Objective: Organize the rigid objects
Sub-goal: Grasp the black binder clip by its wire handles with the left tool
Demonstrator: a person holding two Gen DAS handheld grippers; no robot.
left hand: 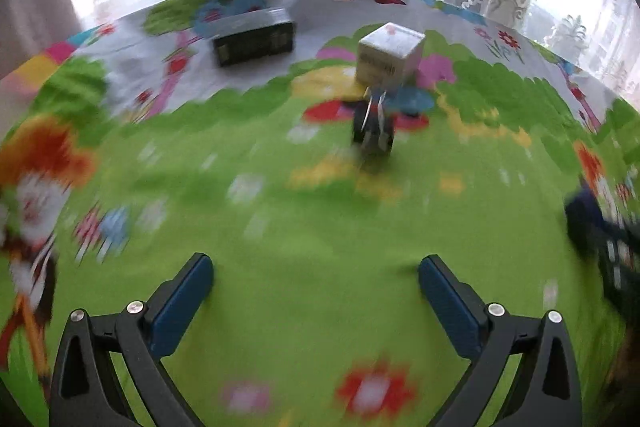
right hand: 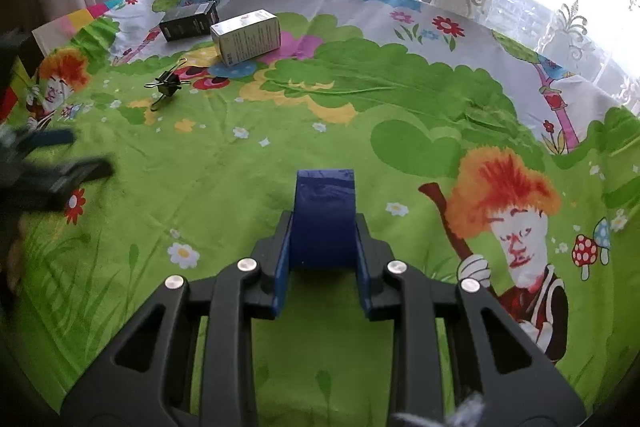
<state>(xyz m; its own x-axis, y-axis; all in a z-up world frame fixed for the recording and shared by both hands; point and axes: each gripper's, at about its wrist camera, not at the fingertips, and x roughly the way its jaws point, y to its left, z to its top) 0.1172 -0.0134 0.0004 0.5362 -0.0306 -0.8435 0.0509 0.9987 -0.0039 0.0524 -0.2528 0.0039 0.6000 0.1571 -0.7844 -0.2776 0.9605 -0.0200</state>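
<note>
Near the far left corner of the cloth [right hand: 320, 107], 2 boxes lie close together: a black box [right hand: 189, 20] toward the edge and a white box [right hand: 246, 37] just beside it, nearer the middle. A binder clip [right hand: 166, 83] rests on the green print a little nearer than the boxes, apart from both. In the left wrist view the same 3 things show, blurred: the black box [left hand: 253, 37], the white box [left hand: 390, 57] and the clip [left hand: 373, 131].

The right gripper [right hand: 324, 215] is clamped on a blue block [right hand: 325, 203], which stands up between its pads above the middle of the cloth. The left gripper [left hand: 316, 291] has its jaws wide apart with nothing between them, hovering over bare green cloth and facing the clip and boxes.

The block looks stiff and light, with smooth flat faces, so a grip across 2 opposite sides should hold it without crushing. The boxes are probably thin card, light and easy to dent; they are best taken across their narrow width. The clip is small, hard and springy, with wire handles that could slip; its black body is the safer place to pinch.
</note>
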